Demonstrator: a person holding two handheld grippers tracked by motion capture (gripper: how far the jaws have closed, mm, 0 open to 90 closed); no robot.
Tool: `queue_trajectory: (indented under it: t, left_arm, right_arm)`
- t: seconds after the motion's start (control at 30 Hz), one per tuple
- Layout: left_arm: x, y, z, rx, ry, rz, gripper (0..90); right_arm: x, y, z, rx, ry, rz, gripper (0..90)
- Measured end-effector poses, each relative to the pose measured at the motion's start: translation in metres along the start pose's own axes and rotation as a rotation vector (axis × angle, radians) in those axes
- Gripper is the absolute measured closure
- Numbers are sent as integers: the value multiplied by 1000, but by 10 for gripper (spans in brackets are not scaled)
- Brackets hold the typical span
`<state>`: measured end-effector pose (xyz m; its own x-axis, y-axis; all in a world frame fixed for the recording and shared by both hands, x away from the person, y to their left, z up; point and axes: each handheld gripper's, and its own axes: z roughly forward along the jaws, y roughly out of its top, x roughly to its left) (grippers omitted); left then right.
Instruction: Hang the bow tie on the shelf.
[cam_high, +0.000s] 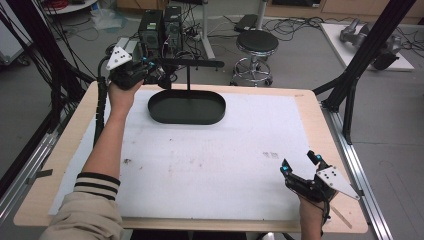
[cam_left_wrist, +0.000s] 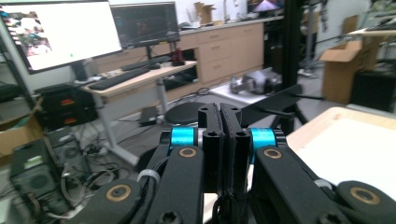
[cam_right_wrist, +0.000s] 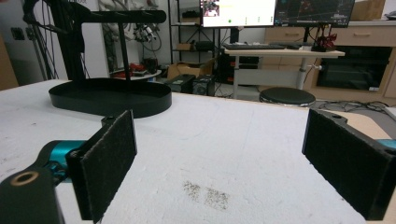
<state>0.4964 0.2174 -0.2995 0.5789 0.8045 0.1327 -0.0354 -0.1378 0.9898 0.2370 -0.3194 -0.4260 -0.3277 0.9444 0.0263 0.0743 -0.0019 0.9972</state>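
A black oval tray (cam_high: 186, 107) stands at the far middle of the white mat (cam_high: 210, 160), with a thin post (cam_high: 188, 77) carrying a horizontal black bar (cam_high: 192, 62). My left gripper (cam_high: 154, 67) hovers at the bar's left end, above the table's far left corner. In the left gripper view my left gripper (cam_left_wrist: 220, 112) has its jaws pressed together with nothing visible between them, and the bar (cam_left_wrist: 275, 100) lies just beyond. My right gripper (cam_high: 300, 165) rests low at the near right of the mat, open and empty. The right gripper view shows its pads (cam_right_wrist: 112, 158) wide apart, facing the tray (cam_right_wrist: 112, 100).
A small dark stain (cam_high: 270, 155) marks the mat ahead of the right gripper. A black frame strut (cam_high: 360, 60) rises beside the table's far right corner. Behind the table stand a round stool (cam_high: 256, 42) and computer towers (cam_high: 160, 30).
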Motion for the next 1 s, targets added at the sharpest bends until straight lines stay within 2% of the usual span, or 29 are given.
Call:
queue_trajectory:
  t: [0.27,0.3,0.53,0.67,0.73,0.8,0.83,0.87,0.93,1.0]
  left_arm:
    - [15,-6,10,20,66,-14,872]
    - [18,-8,12,29,86,-12,872]
    - [24,-15,12,63,128,-14,866]
    - [28,-17,8,57,154,-32,511]
    - [27,-17,2,46,189,-24,378]
    - [24,-15,-6,39,212,-11,349]
    - [23,-15,-11,30,218,-5,297]
    - [21,-14,-17,20,219,-6,297]
    - [18,-11,-29,-10,200,-14,222]
    - [13,-7,-51,-45,184,-33,201]
  right_arm:
    - [1,0,-1,3,2,-11,92]
    - [2,0,-1,4,0,-10,92]
    - [3,0,0,6,4,-14,92]
    - [3,0,0,4,6,-12,92]
    - [3,0,0,3,10,-7,92]
    - [3,0,0,1,11,-8,92]
    - [4,0,-1,-4,15,-5,92]
    - [4,0,-1,-4,15,-5,92]
    - [4,2,-1,-11,18,-8,92]
    - [5,3,-1,-21,24,-7,92]
